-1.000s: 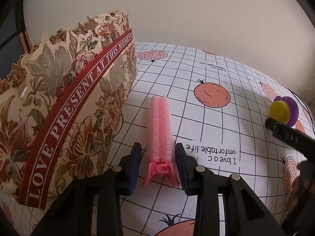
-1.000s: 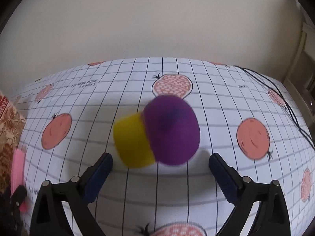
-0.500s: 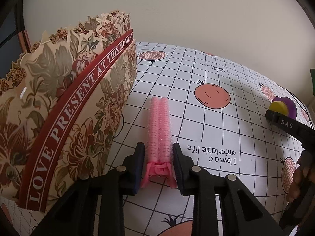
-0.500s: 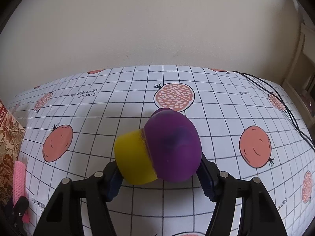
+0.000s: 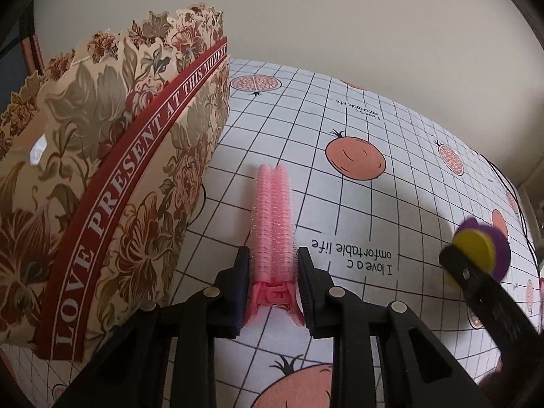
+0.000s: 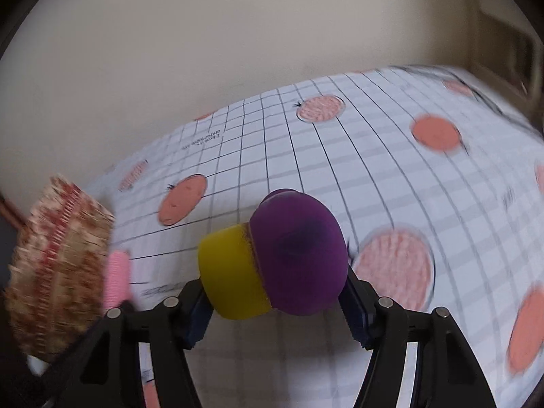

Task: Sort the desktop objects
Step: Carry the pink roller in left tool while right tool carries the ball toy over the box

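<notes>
- Since a second ago the left tool (image 5: 272, 284) has narrowed from standing open beside the pink hair-roller clip (image 5: 273, 234) to pressing on it from both sides, and the right tool (image 6: 273, 301) has closed from wide open onto the purple and yellow sponge puff (image 6: 275, 255) and carried it toward the box.
- Left wrist view: the left tool grips the pink hair-roller clip near its hinge end; the clip lies along the checked fruit-print cloth (image 5: 391, 204) covering the bench, pointing away from the camera.
- The floral gift box (image 5: 102, 187), with a red band of white lettering, stands just left of the clip.
- At the right edge the right tool (image 5: 457, 267) shows as a dark finger against the yellow side of the puff (image 5: 476, 250), held above the cloth.
- Right wrist view: the picture is blurred. The right tool holds the puff, one pad on its yellow half, the other on its purple half.
- At the left, the box (image 6: 57, 265) and the pink clip (image 6: 117, 278) beside it are smeared.
</notes>
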The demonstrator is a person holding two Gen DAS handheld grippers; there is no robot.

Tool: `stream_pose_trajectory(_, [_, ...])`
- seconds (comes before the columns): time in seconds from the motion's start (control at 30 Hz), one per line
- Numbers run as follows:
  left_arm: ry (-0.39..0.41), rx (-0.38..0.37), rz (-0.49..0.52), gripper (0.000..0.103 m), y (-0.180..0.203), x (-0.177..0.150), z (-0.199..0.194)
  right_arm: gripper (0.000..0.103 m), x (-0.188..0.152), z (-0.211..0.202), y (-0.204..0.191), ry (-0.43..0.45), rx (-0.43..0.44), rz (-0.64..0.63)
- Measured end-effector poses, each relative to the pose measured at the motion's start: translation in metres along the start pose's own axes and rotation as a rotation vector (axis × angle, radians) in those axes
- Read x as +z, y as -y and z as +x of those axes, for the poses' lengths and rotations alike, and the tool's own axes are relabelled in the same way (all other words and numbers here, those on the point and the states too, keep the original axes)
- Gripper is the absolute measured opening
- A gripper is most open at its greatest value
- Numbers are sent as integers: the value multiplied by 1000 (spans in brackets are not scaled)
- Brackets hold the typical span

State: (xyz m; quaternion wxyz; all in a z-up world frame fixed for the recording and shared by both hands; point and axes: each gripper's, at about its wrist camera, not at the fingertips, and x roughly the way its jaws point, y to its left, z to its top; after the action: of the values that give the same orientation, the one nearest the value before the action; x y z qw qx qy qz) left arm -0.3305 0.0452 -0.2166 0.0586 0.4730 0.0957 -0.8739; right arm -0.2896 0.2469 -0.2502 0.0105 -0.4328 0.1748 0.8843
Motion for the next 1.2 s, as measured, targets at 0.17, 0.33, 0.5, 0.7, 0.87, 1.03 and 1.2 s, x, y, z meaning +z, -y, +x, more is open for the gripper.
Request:
stream_pose_trajectory(0.17, [-57,-116,-95,28,-8,-3,-5,68,-22,-24,-8,1,23,86])
stream_pose_trajectory(0.33, [-56,-192,-128,28,-5,-3,-19,68,-19,-51,-8,38,38,159])
stream_pose_trajectory(0.5, [-14,-257,-128,28,5,4,-42,68,-8,-74,-2,105,18,187])
stream_pose_trajectory(0.7, [49,-284,-120,28,13,10,-69,68,4,-96,19,149,36,267])
stream_pose_trajectory(0.87, [91,-276,-65,28,26,12,-88,68,7,-107,29,156,54,300])
stream_pose_trajectory(1.03, [141,-253,-18,28,37,11,-105,68,6,-109,40,135,61,343])
stream_pose_trajectory(1.2, [158,-224,-4,28,42,11,-108,68,4,-107,52,117,73,376])
